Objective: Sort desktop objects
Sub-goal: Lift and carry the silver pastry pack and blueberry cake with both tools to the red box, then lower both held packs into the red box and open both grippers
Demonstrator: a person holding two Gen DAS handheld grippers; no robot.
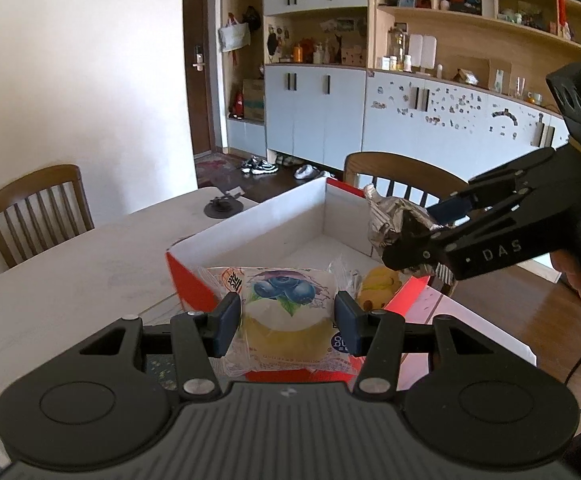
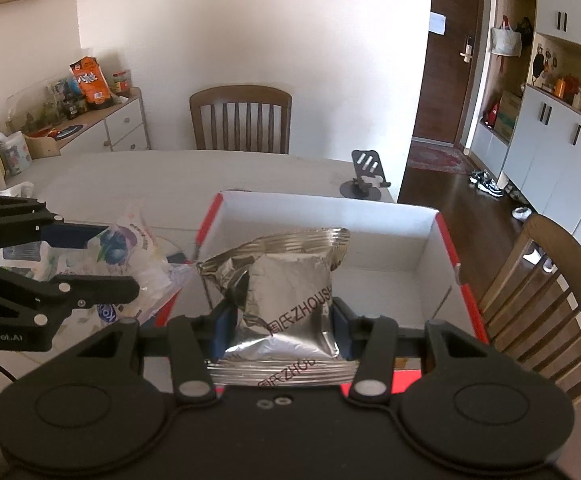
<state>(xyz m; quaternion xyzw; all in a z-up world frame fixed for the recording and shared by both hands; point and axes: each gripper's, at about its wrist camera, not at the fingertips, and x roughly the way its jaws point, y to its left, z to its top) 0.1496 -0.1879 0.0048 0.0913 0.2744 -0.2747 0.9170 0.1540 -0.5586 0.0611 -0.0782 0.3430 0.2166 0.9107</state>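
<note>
1. The box (image 2: 330, 216) stands on the table (image 2: 170, 176).
2. The phone stand (image 2: 364, 180) sits on the table behind the box.
3. A chair (image 2: 240, 118) stands beyond the table, behind the box.
4. Another chair (image 2: 550, 300) stands right of the box.

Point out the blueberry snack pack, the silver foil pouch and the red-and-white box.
blueberry snack pack (image 1: 286, 312), left wrist view, on its printed front.
silver foil pouch (image 2: 286, 300), right wrist view, on its front face.
red-and-white box (image 2: 370, 224), right wrist view, on its far inner wall.
</note>
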